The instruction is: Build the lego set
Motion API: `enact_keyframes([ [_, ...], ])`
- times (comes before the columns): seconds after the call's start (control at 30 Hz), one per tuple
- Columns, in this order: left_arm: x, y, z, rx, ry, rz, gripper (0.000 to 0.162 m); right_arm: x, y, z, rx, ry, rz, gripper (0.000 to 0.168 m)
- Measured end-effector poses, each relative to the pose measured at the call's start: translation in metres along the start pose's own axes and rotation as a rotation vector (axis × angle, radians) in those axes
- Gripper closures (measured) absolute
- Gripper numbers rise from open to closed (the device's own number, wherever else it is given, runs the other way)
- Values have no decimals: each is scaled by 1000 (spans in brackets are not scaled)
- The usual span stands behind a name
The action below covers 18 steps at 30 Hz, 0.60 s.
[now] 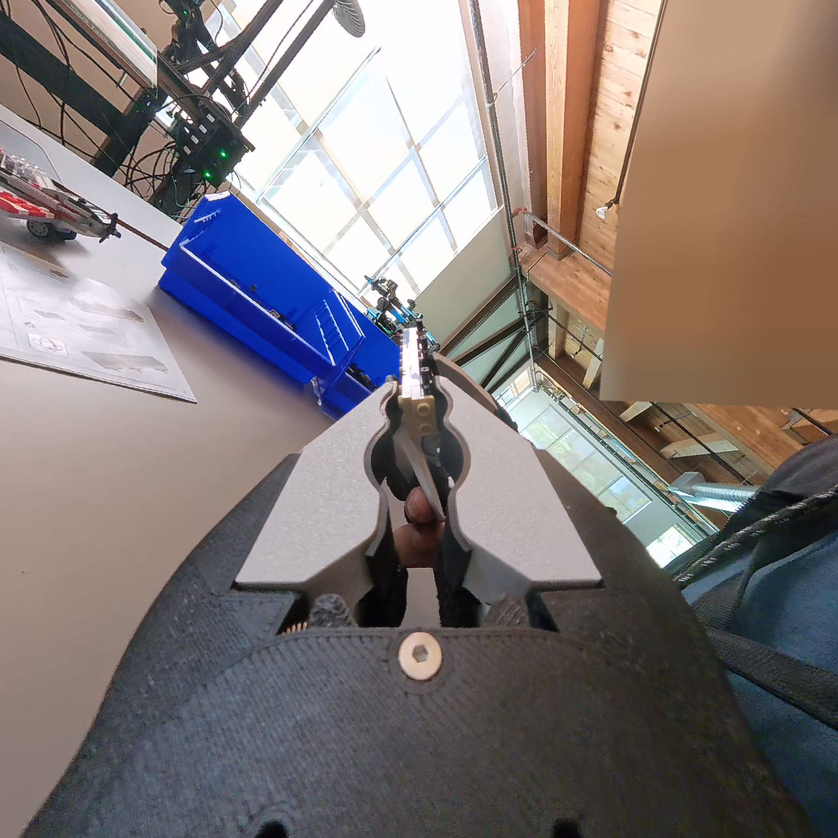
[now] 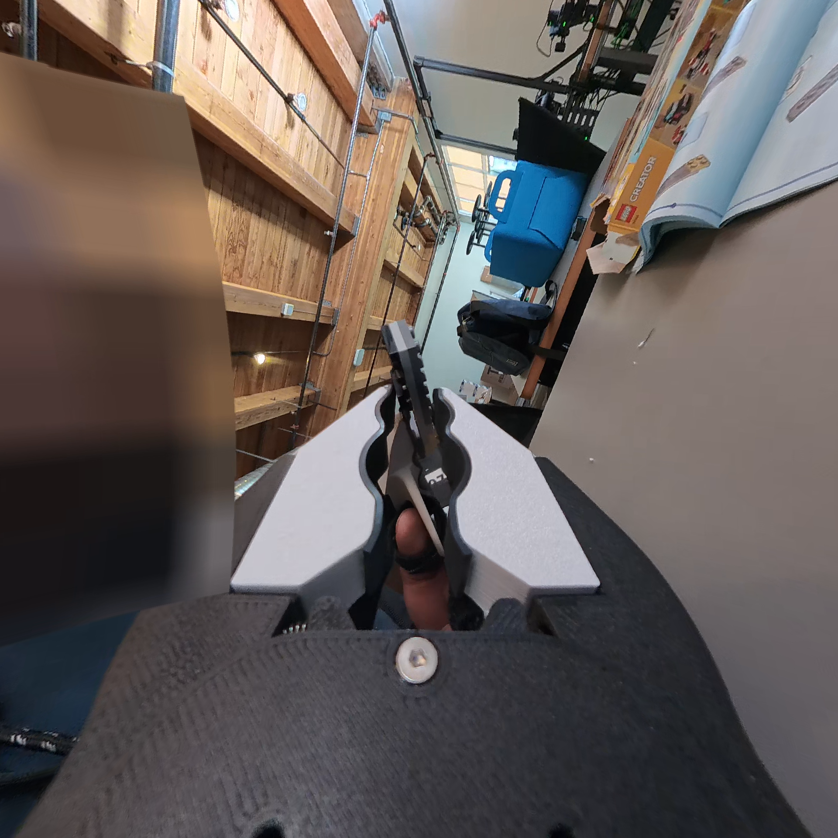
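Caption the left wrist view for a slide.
Left gripper clamps a thin lego piece above the table, blue bin behind.

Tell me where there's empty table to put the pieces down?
Bare table lies below the booklet and left of the left gripper. Another bare stretch sits under the open booklet. It is crowded near the blue bin and the model.

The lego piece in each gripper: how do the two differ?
The left gripper is shut on a pale grey lego strip with a tan studded plate at its near end; the right gripper is shut on a dark grey lego strip with toothed edges. The pale strip runs nearly straight ahead; the dark one leans left. Both are long, thin and lifted off the table.
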State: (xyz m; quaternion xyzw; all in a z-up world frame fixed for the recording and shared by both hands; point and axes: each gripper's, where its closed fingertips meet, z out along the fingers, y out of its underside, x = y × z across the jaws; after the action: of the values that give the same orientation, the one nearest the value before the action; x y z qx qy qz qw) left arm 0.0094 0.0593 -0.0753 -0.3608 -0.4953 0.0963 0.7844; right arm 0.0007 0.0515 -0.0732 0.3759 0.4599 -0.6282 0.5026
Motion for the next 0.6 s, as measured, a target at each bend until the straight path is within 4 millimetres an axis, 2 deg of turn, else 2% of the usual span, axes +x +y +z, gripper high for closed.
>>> enact_keyframes([
  [0.33, 2, 2, 0, -18, -9, 55, 150, -2, -1, -2, 5, 14, -18, 155],
  [0.5, 1, 2, 1, -14, 9, -4, 150, -1, -2, -2, 3, 39, -56, 156],
  [0.6, -3, 4, 1, -12, 33, -115, 150, 4, -3, -3, 3, 73, -65, 156],
])
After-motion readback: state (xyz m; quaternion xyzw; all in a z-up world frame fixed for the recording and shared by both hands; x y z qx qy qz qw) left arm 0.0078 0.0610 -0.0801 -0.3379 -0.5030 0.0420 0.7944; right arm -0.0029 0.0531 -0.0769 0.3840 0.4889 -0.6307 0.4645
